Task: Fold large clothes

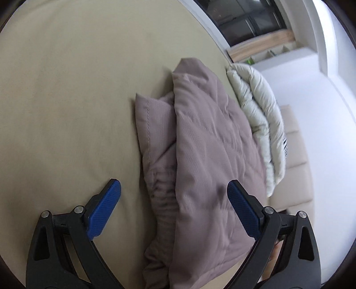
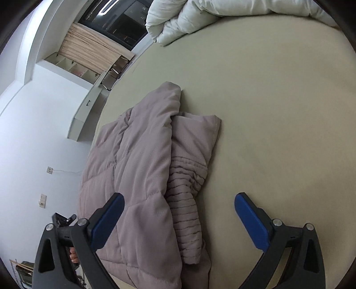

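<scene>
Jacket (image 1: pixel 200 155) lies partly folded on the bed (image 1: pixel 66 100), left gripper (image 1: pixel 173 191) above it, jaws wide, empty. Right wrist view: right gripper (image 2: pixel 179 203) likewise agape over its ribbed cuff (image 2: pixel 187 217) (nothing gripped). Next, probably: pinch an edge, fold again.

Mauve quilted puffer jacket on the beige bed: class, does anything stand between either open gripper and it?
Nothing visible does. The mauve quilted puffer jacket lies directly ahead of the left gripper and right gripper, both open and empty. The pale padded duvet lies beyond it.
</scene>
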`<state>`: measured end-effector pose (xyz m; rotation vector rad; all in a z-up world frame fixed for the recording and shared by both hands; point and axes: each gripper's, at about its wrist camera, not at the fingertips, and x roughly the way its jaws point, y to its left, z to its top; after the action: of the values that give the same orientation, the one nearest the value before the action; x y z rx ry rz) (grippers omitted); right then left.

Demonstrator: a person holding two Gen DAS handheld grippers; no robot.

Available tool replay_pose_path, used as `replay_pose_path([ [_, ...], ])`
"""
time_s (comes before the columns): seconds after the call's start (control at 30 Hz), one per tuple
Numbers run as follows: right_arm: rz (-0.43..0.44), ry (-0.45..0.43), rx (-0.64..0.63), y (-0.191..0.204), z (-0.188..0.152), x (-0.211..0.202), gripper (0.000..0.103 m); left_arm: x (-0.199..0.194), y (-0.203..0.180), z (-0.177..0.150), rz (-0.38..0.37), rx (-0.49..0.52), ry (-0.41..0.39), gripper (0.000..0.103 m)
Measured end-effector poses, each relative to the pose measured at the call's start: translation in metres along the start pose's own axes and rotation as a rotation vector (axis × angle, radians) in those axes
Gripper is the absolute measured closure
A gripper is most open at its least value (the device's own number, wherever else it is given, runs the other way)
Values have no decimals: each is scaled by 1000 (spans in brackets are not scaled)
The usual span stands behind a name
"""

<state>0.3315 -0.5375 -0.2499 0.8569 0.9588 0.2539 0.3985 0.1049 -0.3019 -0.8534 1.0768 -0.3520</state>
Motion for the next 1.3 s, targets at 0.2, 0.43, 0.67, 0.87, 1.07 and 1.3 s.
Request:
replay_pose_path([
  [0.2,87,44,35,-2,18,22,5,23,-2,21,-31,-1,35,8],
  [0.43,103,127,-28,16,21,47,12,52,-7,32,-38,24,114,15],
  [0.67,145,186,-33,21,23,59,14,53,4,36,-93,48,155,22],
  [0.87,139,240,-68,31,32,88,14,64,-1,43,-99,40,175,22],
  [1.07,146,250,-73,39,41,106,17,84,-16,49,-113,49,201,44],
  [1.3,136,156,-125,42,21,71,53,70,-24,38,-121,54,171,70],
])
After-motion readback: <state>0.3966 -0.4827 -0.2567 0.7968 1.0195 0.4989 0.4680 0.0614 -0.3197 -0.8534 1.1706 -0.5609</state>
